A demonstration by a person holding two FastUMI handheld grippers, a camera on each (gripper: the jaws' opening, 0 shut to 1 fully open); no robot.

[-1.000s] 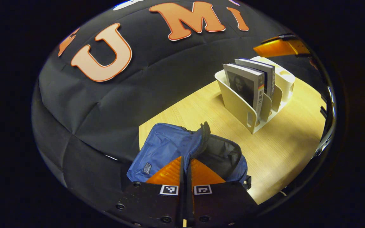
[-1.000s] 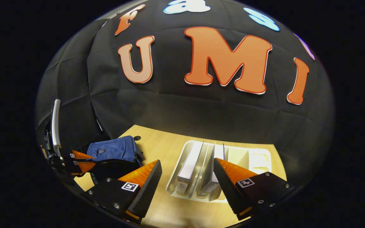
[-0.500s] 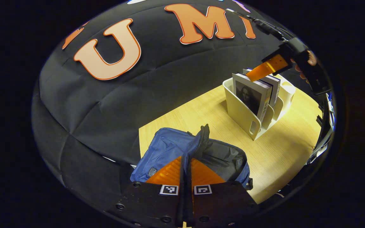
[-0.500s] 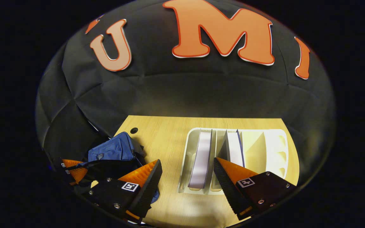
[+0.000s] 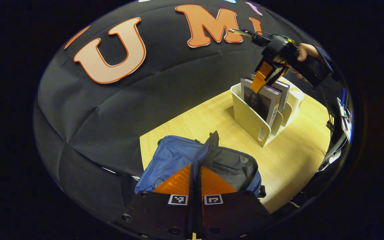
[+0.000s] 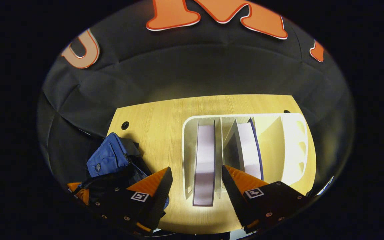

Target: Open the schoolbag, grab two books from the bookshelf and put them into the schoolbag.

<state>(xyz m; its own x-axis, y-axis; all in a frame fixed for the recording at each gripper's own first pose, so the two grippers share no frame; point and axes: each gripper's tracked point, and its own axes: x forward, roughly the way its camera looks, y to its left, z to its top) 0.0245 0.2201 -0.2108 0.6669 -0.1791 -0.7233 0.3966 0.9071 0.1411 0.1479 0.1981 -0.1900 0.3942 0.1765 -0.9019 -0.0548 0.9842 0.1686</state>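
Step in hand: taking the first book. The right gripper (image 6: 195, 185) hangs open above the first book (image 6: 204, 156) in the bookshelf (image 6: 293, 140); next it must descend astride it, slot walls close either side. The left gripper (image 5: 195, 176), closed, pinches the open schoolbag (image 5: 175, 156) rim on the desk (image 5: 288, 160), well apart.

Left gripper view: low, close behind the schoolbag (image 5: 192, 160), facing across the counter (image 5: 288, 156) toward the bookshelf (image 5: 252, 118) beyond its fingers. Right gripper view: above, looking steeply down on the bookshelf. Both share schoolbag, bookshelf, counter.
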